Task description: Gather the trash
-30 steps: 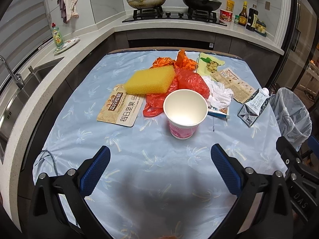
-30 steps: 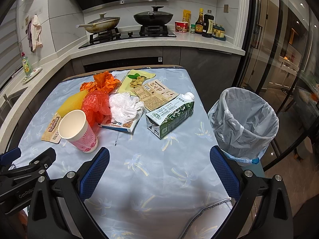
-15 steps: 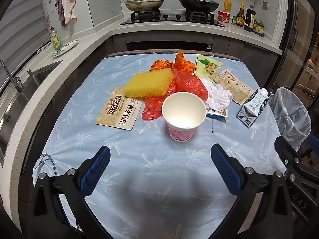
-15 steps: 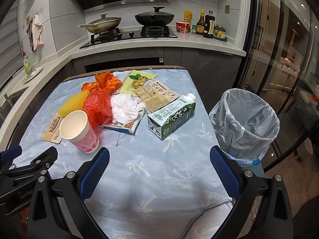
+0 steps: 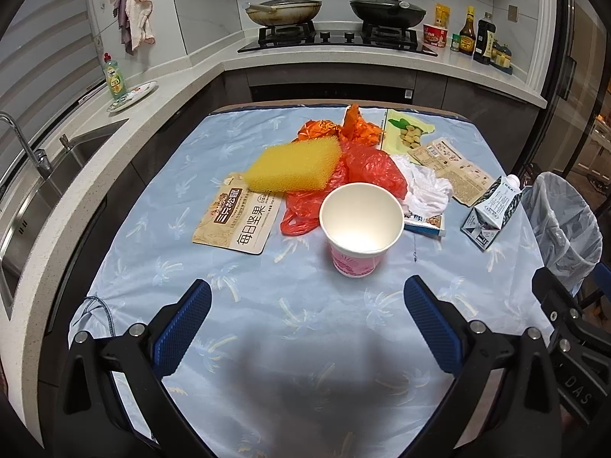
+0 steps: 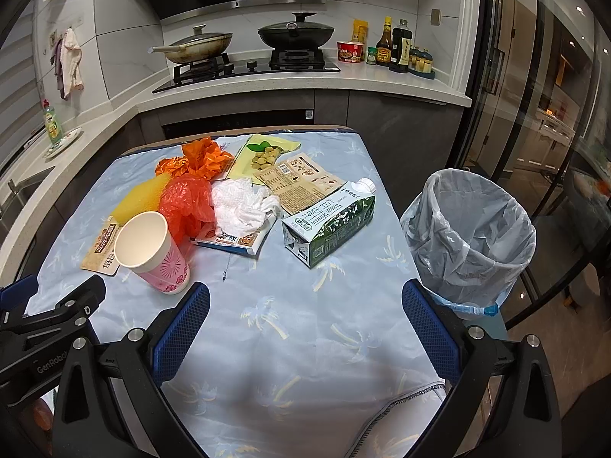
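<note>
Trash lies on a blue-clothed table (image 5: 160, 252): an upright pink paper cup (image 5: 361, 225), a yellow sponge (image 5: 294, 166), a red plastic bag (image 5: 366, 170), a tan snack pouch (image 5: 240, 219), crumpled white paper (image 6: 240, 206) and a milk carton (image 6: 330, 221) on its side. A lined trash bin (image 6: 469, 233) stands off the table's right edge. My left gripper (image 5: 305, 328) is open, hovering short of the cup. My right gripper (image 6: 305, 334) is open too, over the near cloth, with the carton ahead and the bin to its right.
Flat wrappers (image 6: 301, 181) and orange crumpled plastic (image 6: 202, 158) lie at the table's far side. A counter with a stove (image 5: 336, 36), pans and sauce bottles (image 6: 397, 47) runs behind. A sink (image 5: 34, 187) is at left. A glass door (image 6: 553, 114) is right of the bin.
Both grippers have drawn back and risen slightly, so the table items sit a little farther off. The fingers stay open and the trash has not moved.
</note>
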A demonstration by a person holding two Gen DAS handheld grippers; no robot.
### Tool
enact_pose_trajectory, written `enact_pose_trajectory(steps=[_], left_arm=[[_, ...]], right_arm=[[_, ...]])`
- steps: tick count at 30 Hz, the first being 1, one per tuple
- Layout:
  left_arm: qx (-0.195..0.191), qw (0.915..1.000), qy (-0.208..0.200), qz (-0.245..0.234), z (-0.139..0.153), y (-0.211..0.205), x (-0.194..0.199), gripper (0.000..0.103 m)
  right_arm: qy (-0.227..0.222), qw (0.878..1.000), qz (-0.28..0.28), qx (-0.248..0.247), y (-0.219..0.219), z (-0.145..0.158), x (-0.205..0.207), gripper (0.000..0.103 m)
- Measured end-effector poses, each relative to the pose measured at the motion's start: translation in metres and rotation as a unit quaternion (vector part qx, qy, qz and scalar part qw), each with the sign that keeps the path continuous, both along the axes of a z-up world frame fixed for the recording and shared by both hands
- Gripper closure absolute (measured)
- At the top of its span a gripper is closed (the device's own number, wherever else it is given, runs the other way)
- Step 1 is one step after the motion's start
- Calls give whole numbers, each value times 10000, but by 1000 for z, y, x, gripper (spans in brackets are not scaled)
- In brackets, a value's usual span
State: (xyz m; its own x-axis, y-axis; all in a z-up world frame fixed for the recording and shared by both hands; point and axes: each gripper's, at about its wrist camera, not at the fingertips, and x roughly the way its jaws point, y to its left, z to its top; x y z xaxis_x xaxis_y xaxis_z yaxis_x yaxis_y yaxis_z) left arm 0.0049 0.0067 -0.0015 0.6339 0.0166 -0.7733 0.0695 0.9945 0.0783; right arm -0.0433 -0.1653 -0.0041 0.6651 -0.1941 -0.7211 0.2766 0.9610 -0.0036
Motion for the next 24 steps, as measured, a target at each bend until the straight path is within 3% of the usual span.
enact_pose_trajectory(steps=[24], left_arm=[[3, 10000, -5, -70, 0, -1, -1, 7]], right_arm=[[5, 10000, -5, -5, 0, 1, -1, 6]])
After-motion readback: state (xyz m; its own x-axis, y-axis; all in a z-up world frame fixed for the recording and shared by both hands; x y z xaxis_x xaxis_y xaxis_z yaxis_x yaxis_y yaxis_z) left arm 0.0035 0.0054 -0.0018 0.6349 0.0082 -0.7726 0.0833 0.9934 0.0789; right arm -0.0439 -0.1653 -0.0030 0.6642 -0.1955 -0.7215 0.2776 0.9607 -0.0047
